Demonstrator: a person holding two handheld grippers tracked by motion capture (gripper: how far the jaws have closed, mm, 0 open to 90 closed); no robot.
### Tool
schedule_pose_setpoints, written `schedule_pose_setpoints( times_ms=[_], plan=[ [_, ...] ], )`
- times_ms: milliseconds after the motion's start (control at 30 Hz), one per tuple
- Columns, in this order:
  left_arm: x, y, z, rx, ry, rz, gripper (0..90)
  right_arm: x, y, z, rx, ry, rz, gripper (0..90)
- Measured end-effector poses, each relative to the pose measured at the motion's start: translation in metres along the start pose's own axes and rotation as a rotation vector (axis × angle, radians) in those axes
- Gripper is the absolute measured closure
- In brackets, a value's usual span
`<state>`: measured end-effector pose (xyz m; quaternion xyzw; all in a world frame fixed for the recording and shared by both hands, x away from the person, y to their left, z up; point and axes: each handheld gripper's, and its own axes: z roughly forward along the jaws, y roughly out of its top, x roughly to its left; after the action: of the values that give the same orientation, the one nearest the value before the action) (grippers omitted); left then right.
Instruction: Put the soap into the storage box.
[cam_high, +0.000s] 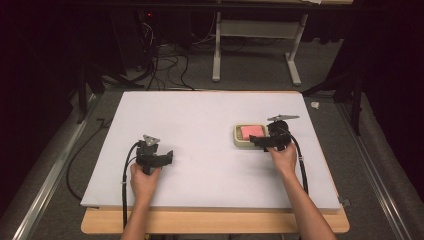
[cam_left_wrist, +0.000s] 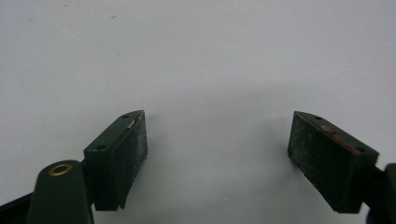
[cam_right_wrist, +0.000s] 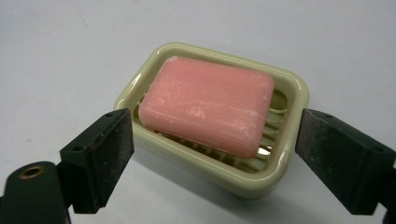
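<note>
Pink soap (cam_right_wrist: 208, 105) lies in a cream dish (cam_right_wrist: 233, 179) on a white table (cam_high: 200, 125), the bar resting slightly askew on the dish's ribbed floor. The right gripper (cam_right_wrist: 212, 154) hangs at the dish's near edge, its jaws spread wide to either side of the dish and closed on nothing; whether the pads touch the rim cannot be told. In the high view the right gripper (cam_high: 263, 142) covers the dish's (cam_high: 240, 137) right end, with the soap (cam_high: 251, 131) showing just left of it. Well apart from the dish, far to its left, the left gripper (cam_high: 167, 157) sits over bare table (cam_left_wrist: 196, 56), its jaws likewise wide open and empty (cam_left_wrist: 217, 144).
</note>
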<state>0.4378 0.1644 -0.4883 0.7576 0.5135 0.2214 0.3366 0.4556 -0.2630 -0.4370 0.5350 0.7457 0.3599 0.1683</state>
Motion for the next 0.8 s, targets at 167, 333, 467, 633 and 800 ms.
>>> schedule_pose_setpoints(
  times_ms=[167, 333, 467, 633, 800],
  plan=[
    [0.0, 0.0, 0.0, 0.0, 0.0, 0.0, 20.5, -0.003, -0.001, -0.009, -0.02, 0.001, 0.0, 12.6],
    [0.0, 0.0, 0.0, 0.0, 0.0, 0.0, 20.5, -0.004, -0.001, -0.018, -0.047, 0.0, -0.003, 12.9],
    [0.0, 0.0, 0.0, 0.0, 0.0, 0.0, 20.5, -0.006, -0.004, -0.025, -0.071, -0.003, 0.001, 13.8],
    [0.0, 0.0, 0.0, 0.0, 0.0, 0.001, 20.5, -0.009, -0.008, -0.034, -0.111, -0.012, 0.015, 16.4],
    [0.0, 0.0, 0.0, 0.0, 0.0, 0.0, 20.5, -0.012, -0.012, -0.042, -0.135, -0.017, 0.019, 17.3]
  ],
)
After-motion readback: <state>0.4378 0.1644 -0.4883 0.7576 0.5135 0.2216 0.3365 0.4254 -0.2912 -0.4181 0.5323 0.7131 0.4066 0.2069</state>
